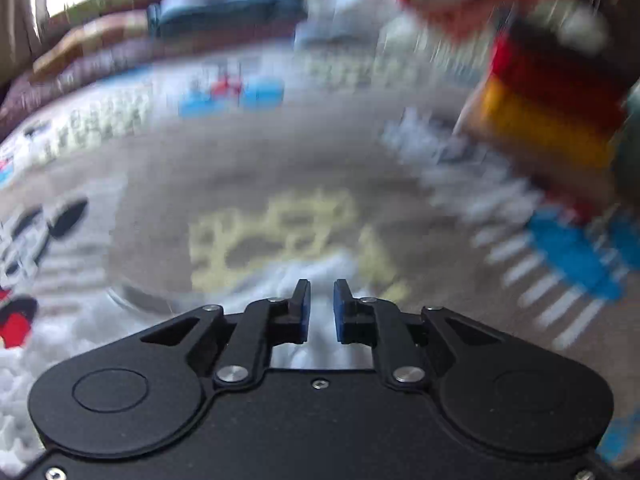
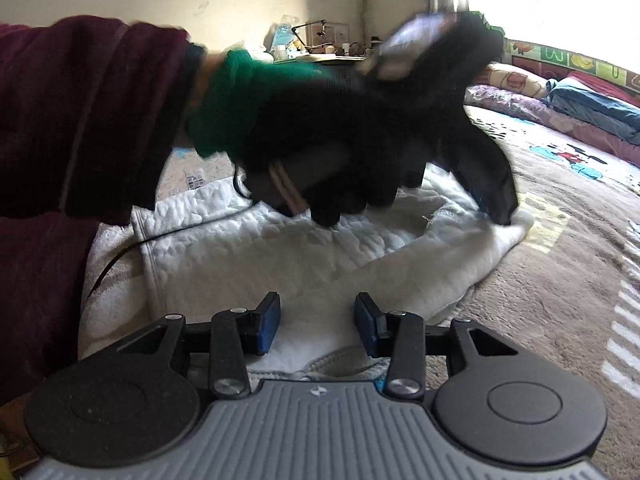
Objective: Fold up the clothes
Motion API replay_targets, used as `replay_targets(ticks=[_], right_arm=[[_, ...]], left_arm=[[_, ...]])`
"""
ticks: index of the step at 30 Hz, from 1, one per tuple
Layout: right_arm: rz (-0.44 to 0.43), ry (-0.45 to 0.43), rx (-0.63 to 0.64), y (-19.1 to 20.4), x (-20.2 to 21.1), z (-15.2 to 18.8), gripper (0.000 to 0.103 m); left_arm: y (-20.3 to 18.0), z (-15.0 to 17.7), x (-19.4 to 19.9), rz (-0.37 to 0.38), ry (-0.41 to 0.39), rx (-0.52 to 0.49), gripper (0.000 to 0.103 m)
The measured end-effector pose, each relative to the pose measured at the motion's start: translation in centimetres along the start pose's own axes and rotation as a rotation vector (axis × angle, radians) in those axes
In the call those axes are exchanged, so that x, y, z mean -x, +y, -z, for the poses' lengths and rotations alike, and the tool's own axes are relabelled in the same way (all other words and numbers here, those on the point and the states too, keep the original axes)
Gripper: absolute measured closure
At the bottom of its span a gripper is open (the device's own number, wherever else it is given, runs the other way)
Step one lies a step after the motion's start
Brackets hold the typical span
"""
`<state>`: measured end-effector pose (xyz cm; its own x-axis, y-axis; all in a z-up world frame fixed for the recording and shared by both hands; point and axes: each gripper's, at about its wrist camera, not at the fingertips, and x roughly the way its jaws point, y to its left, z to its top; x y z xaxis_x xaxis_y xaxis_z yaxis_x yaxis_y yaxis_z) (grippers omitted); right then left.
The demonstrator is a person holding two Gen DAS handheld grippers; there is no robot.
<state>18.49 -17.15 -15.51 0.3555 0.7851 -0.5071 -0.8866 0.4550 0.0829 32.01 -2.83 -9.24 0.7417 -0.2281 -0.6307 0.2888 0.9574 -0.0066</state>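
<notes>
Patterned blanket, white fleece garment stretched toward far right corner

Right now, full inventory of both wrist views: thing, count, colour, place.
garment: one, white, fleecy and quilted, spread on the blanket in front of both grippers.
blanket: one, tan with cartoon prints, covering the bed.
folded bedding: one stack, blue and maroon, far edge near the window.
cluttered desk: one, by the back wall; items too small to tell.
cable: one, black, trailing over the garment's left side.
striped cloth: one, black, red, yellow, upper right in the left wrist view; blurred.
sleeve: one, maroon, left.
glove: one, black with green cuff, holding the left gripper.
left gripper: shut on the garment.
right gripper: open above the garment.
</notes>
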Motion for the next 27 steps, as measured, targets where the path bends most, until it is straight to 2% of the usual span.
replay_targets(ticks=[2,4,6,7,8,11,12,14,17,19,24,27], right_arm=[[0.002,0.002,0.011,0.1,0.0,-0.1,0.060],[0.001,0.002,0.013,0.1,0.0,0.0,0.059],[-0.006,0.001,0.004,-0.1,0.0,0.1,0.059],[-0.011,-0.001,-0.003,-0.2,0.1,0.1,0.060],[-0.016,-0.002,-0.011,-0.3,0.1,0.1,0.060],[-0.020,-0.008,-0.015,-0.2,0.4,0.2,0.060],[-0.020,-0.014,-0.013,-0.1,0.6,0.2,0.060],[-0.028,-0.036,-0.015,0.0,1.2,0.3,0.060],[-0.070,-0.085,-0.001,-0.3,3.9,0.1,0.062],[-0.078,-0.124,-0.059,-1.7,6.0,0.3,0.062],[0.033,-0.213,-0.240,-5.2,8.6,1.1,0.060],[0.074,-0.229,-0.271,-5.9,8.3,1.0,0.060]], left_arm=[[-0.5,0.8,2.5,0.029,-0.019,-0.014,0.092],[-1.4,2.3,3.1,0.046,0.019,-0.049,0.092],[-2.7,4.8,1.0,-0.018,0.074,-0.176,0.092],[-3.2,6.0,0.3,-0.050,0.072,-0.237,0.092],[-3.2,6.4,0.4,-0.055,0.043,-0.245,0.092],[-2.5,5.1,2.7,-0.015,0.028,-0.140,0.091],[-2.2,5.0,4.0,0.010,-0.004,-0.111,0.091],[-2.0,5.2,6.8,0.007,-0.047,-0.090,0.091],[-2.1,6.9,11.2,-0.012,-0.092,-0.092,0.092],[-2.5,8.7,13.6,-0.018,-0.105,-0.103,0.092],[-5.2,12.6,17.6,0.043,-0.129,-0.138,0.092],[-6.7,13.6,17.9,0.106,-0.135,-0.178,0.092]])
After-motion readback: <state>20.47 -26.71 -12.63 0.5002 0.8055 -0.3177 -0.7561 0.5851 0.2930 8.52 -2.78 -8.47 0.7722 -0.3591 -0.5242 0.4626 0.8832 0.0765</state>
